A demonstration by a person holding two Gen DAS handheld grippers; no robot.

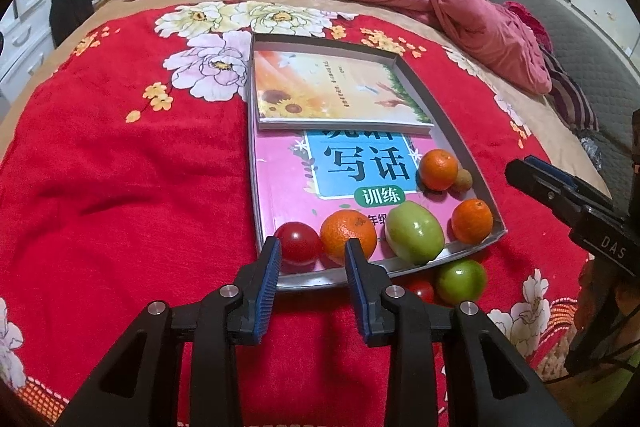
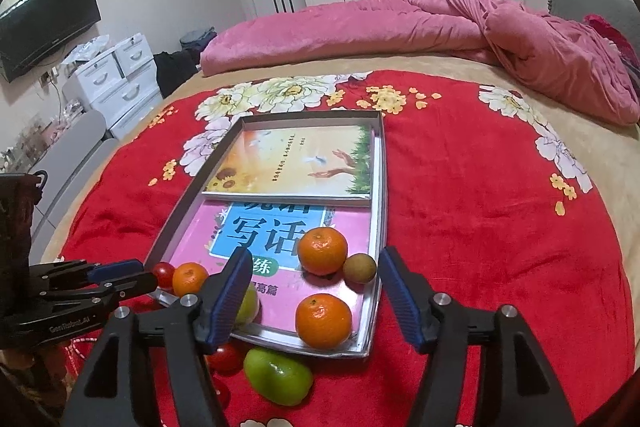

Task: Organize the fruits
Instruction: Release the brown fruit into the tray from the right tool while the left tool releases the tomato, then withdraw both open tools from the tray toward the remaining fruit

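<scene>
The step in hand is moving loose fruit into the tray [image 2: 378,211], and it looks partly done. The right gripper [image 2: 312,299] hangs with its jaws wide and nothing pressed between them; an orange [image 2: 323,321] sits in the tray's near corner, below and between the pads, likely the piece most recently set there. Beyond the jaws lie a second orange [image 2: 322,251] and a small brown fruit [image 2: 359,268], touching each other, all resting on a pink book [image 2: 276,223].

The left gripper [image 1: 312,259] holds its jaws narrow and empty, hovering at the tray's near rim, with a red tomato [image 1: 298,243] just past its left pad and another orange [image 1: 348,235] just beyond the gap.

Outside the tray, just under the right gripper's left pad, wait a green apple [image 2: 278,375] and a small tomato [image 2: 226,357] on the red blanket [image 2: 480,227]. The next move probably calls for lowering the right jaws around the apple, closing gently, then lifting it over the rim.
</scene>
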